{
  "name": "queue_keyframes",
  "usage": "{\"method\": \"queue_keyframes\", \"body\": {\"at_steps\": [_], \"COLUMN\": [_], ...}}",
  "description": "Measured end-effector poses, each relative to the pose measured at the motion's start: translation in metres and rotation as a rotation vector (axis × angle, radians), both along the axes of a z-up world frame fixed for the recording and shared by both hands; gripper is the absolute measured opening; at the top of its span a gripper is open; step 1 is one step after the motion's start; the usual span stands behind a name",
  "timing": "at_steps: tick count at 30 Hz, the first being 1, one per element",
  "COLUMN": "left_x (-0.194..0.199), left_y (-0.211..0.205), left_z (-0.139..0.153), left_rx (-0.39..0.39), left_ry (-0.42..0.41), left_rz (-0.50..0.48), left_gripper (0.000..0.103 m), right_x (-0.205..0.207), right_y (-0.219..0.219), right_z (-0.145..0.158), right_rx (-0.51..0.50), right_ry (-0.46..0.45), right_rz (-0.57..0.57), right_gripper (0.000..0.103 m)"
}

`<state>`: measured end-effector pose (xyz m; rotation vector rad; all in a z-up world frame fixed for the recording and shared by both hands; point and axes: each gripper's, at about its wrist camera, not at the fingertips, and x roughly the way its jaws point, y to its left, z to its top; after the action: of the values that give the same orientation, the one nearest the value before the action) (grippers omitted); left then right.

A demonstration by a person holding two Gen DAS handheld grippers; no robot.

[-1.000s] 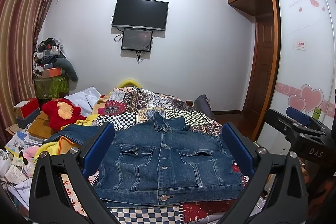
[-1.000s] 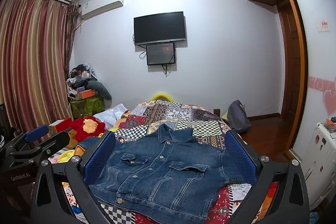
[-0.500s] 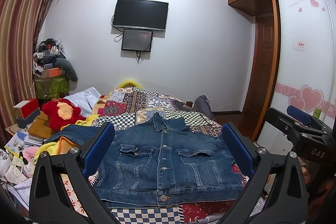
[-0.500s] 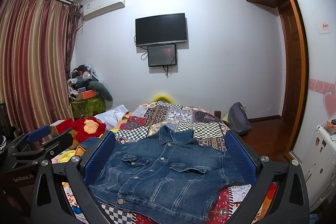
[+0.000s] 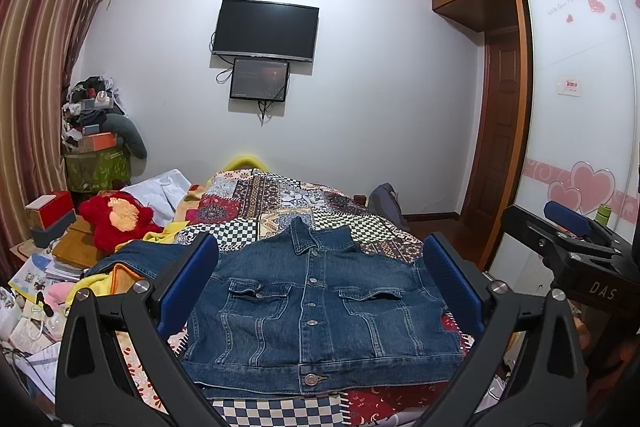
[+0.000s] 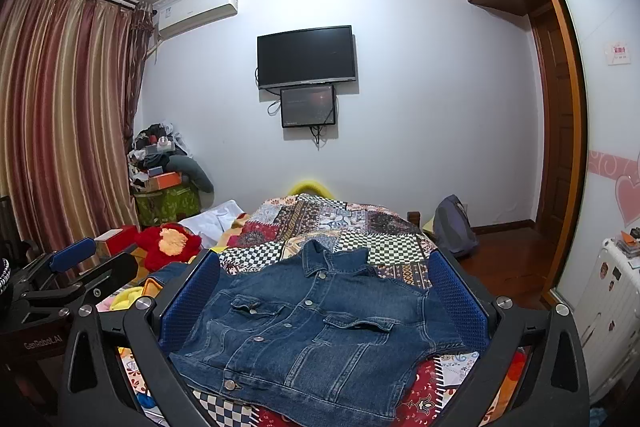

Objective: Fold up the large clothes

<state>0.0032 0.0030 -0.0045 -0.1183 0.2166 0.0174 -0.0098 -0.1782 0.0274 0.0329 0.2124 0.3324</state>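
Observation:
A blue denim jacket (image 5: 316, 311) lies buttoned and front up on the patchwork bedspread (image 5: 280, 195), its collar toward the far wall. One sleeve (image 5: 140, 259) trails off to the left over yellow cloth. My left gripper (image 5: 320, 279) is open, held above the near end of the jacket with nothing between its blue pads. The right gripper (image 6: 324, 291) is open too, hovering over the same jacket (image 6: 316, 335) without touching it. Each gripper shows at the edge of the other's view: the right gripper (image 5: 568, 239) and the left gripper (image 6: 72, 267).
A red plush toy (image 5: 116, 219), boxes and papers crowd the bed's left side. White cloth (image 5: 168, 187) lies beyond. A grey backpack (image 6: 452, 227) leans at the bed's right, near the wooden door. A white suitcase (image 6: 612, 315) stands far right. A television (image 5: 266, 31) hangs on the wall.
The right wrist view has tilted down very slightly. The jacket and the left gripper have not moved.

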Motion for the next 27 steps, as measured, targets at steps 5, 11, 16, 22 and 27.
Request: {"method": "queue_keyframes", "body": {"at_steps": [5, 11, 16, 22, 27], "left_x": [0.002, 0.017, 0.046, 0.101, 0.15], "left_y": [0.004, 0.017, 0.044, 0.099, 0.158], "left_z": [0.0, -0.002, -0.009, -0.022, -0.041], "left_rx": [-0.015, -0.029, -0.05, -0.068, -0.101], "left_ry": [0.009, 0.029, 0.069, 0.165, 0.277], "left_rz": [0.001, 0.013, 0.048, 0.117, 0.205], "left_gripper": [0.103, 0.103, 0.103, 0.103, 0.103], "right_x": [0.002, 0.017, 0.049, 0.116, 0.179], "right_y": [-0.001, 0.006, 0.02, 0.04, 0.055], "right_z": [0.001, 0.0, -0.007, -0.019, -0.032], "right_rx": [0.006, -0.005, -0.036, -0.082, -0.112], "right_ry": [0.014, 0.032, 0.054, 0.152, 0.284], "right_rz": [0.011, 0.018, 0.004, -0.019, 0.048], "right_gripper": [0.103, 0.103, 0.103, 0.103, 0.103]}}
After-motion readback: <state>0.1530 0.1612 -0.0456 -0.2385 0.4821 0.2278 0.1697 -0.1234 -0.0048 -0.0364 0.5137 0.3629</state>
